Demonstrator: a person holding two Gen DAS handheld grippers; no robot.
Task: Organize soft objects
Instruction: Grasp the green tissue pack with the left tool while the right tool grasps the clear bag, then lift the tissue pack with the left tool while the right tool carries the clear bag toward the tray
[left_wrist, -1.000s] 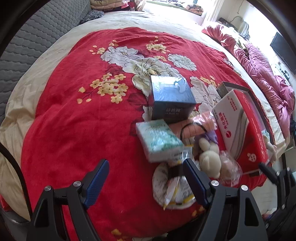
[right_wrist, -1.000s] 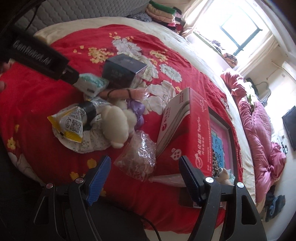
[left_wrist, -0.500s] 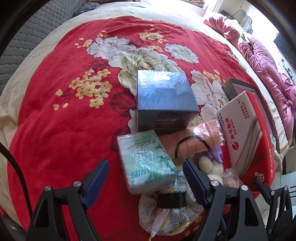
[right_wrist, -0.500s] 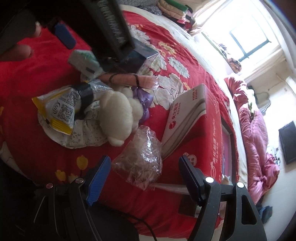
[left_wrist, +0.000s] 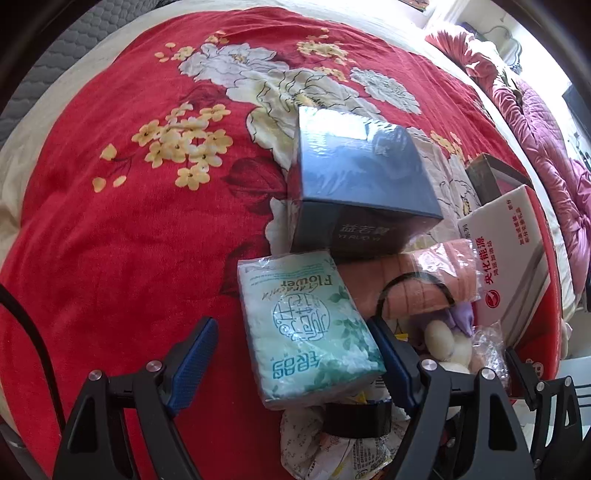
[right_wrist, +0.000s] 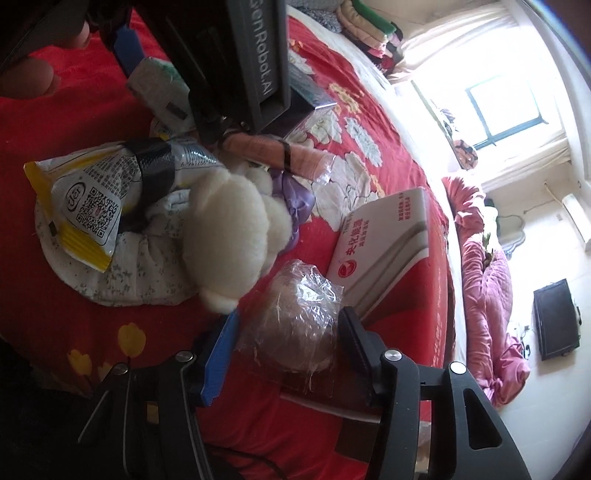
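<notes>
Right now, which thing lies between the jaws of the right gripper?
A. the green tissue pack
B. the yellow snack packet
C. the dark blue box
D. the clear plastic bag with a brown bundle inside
D: in the right wrist view the clear plastic bag sits between the closing jaws of the right gripper.

hidden: tissue pack (right_wrist: 157, 83) mostly behind left gripper body | snack packet (left_wrist: 354, 454) cut off by bottom edge | plush toy (left_wrist: 448, 343) partly behind gripper finger
</notes>
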